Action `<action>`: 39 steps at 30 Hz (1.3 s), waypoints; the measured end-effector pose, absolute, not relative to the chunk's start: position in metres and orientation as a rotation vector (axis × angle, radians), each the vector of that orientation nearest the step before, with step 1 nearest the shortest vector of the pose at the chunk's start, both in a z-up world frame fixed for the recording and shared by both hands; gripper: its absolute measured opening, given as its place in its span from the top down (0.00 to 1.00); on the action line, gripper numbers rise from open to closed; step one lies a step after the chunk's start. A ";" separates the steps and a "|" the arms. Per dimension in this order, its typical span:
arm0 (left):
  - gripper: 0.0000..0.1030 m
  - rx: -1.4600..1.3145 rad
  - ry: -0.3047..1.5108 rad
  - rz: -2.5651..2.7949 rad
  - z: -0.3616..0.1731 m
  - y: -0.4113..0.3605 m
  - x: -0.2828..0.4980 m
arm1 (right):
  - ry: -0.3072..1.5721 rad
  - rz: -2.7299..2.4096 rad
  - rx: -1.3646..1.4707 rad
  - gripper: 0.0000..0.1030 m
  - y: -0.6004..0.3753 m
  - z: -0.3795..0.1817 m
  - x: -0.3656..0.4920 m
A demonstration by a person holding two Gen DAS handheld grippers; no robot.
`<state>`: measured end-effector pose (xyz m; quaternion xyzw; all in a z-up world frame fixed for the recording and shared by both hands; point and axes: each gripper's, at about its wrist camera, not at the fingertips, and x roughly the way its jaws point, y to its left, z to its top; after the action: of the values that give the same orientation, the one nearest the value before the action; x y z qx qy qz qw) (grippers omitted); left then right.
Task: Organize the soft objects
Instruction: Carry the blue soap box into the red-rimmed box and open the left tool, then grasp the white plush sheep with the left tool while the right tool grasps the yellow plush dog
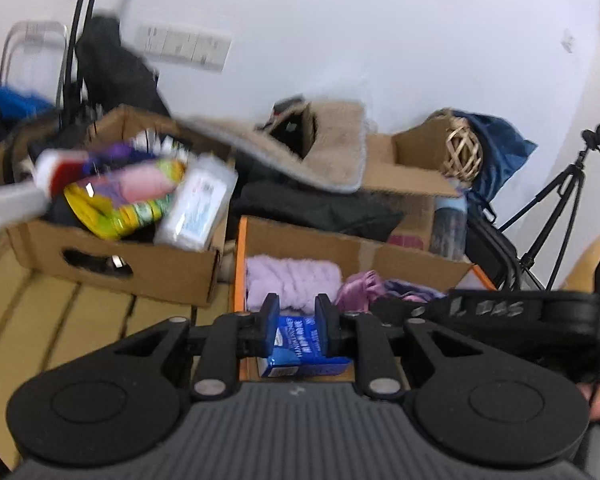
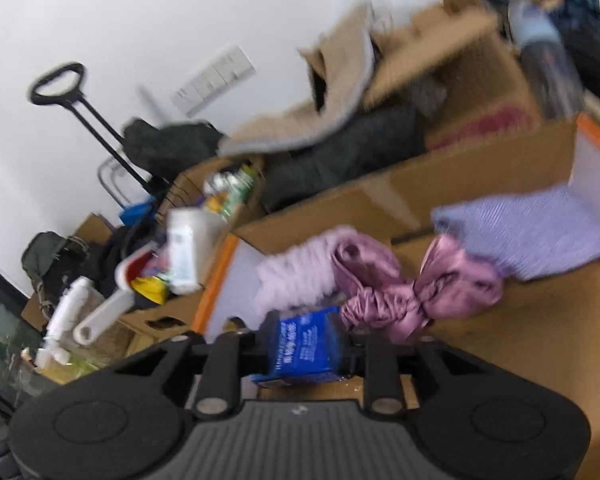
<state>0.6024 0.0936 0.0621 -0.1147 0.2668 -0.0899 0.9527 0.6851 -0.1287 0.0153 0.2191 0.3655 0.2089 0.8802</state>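
White wall behind cluttered boxes. Both grippers, left and right, clamp blue packs over orange box, likely to join soft items.

Tripod, wicker ball, trolley handle

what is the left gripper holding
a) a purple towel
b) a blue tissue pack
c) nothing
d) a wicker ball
b) The left gripper has its fingers closed on both sides of a blue tissue pack, held over the cardboard box where the purple towel lies.
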 end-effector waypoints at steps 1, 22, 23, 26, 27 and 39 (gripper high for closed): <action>0.82 -0.209 0.515 -0.182 0.069 0.091 0.590 | 0.732 0.451 0.443 0.65 -0.135 0.025 0.673; 0.11 -0.013 0.245 -0.127 0.033 0.019 0.232 | 0.362 0.383 0.023 0.17 -0.245 0.029 0.297; 0.11 -0.008 0.261 -0.140 0.031 0.016 0.225 | 0.362 0.381 0.010 0.16 -0.246 0.023 0.281; 0.08 0.012 0.277 -0.151 0.027 0.004 0.206 | 0.377 0.357 0.011 0.15 -0.249 0.006 0.246; 0.05 0.011 0.280 -0.156 0.025 0.001 0.201 | 0.391 0.348 0.030 0.15 -0.252 0.002 0.237; 0.02 0.002 0.308 -0.148 0.019 -0.014 0.201 | 0.400 0.290 0.086 0.15 -0.272 -0.012 0.203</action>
<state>0.2011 -0.0137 0.0186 0.0008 0.1532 -0.0737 0.9854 0.2031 -0.2719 -0.0119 0.0427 0.1977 0.1435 0.9688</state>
